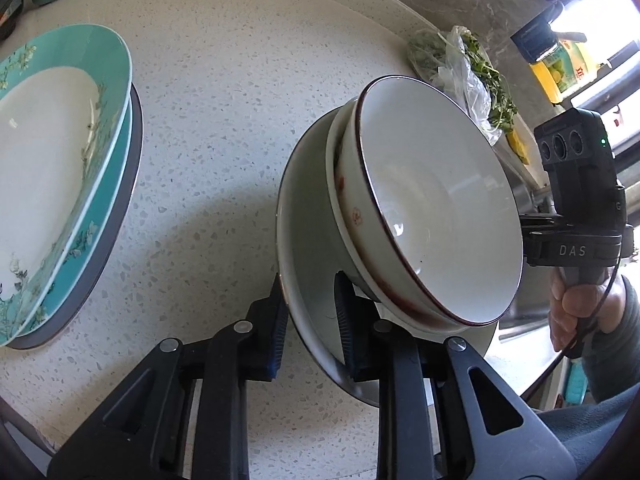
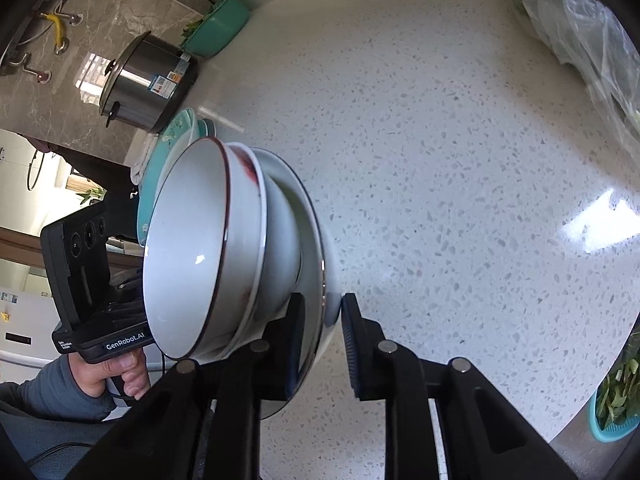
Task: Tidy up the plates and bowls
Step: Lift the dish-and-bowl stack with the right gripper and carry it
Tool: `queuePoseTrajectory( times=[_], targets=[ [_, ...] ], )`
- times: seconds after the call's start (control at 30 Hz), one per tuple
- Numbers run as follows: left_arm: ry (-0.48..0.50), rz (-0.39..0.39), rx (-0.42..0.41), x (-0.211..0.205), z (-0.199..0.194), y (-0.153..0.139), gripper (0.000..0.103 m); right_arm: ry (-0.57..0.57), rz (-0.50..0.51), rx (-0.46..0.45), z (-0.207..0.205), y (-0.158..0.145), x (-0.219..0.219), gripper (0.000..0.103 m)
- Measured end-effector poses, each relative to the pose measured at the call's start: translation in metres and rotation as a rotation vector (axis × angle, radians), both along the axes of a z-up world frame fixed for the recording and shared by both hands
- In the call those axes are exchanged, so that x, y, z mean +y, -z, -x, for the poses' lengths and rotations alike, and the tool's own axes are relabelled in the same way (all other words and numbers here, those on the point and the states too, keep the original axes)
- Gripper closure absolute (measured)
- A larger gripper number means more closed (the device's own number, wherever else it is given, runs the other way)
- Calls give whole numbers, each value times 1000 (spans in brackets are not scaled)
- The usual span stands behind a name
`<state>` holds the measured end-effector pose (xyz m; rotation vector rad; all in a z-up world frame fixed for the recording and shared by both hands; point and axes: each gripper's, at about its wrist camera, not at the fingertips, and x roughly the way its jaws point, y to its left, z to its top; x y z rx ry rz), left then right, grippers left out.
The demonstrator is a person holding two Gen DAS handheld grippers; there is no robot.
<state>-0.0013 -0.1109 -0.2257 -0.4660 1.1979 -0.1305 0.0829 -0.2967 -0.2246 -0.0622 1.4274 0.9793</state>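
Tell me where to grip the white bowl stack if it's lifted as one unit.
Grip the wide rim of the bottom white dish, from opposite sides, one pad over the lip and one under. It juts out past the nested bowls, whose walls are steep and smooth. The left gripper and right gripper already pinch that rim this way.

Bare speckled countertop (image 1: 224, 92) lies open between the teal plates (image 1: 60, 184) and the stacked bowls (image 1: 420, 200) — room to pass there. Bagged greens (image 1: 468, 76) crowd the far edge; a steel pot (image 2: 146, 80) and green basin (image 2: 216, 26) block the corner behind the plates.
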Motion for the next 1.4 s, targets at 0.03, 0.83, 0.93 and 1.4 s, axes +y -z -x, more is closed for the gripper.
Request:
queuePoseTrajectory(
  times=[0.03, 0.83, 0.93, 1.4],
  targets=[
    [-1, -1, -3, 0, 1, 0, 83, 6, -3, 0, 0, 0, -1, 82],
    [0, -45, 2, -6, 0, -35, 86, 48, -24, -23, 4, -26, -19, 82],
    [1, -47, -7, -6, 2, -46, 86, 54, -33, -27, 5, -35, -21, 82],
    [12, -48, -46, 37, 22, -97, 86, 42, -53, -68, 22, -78, 9, 82]
  ],
)
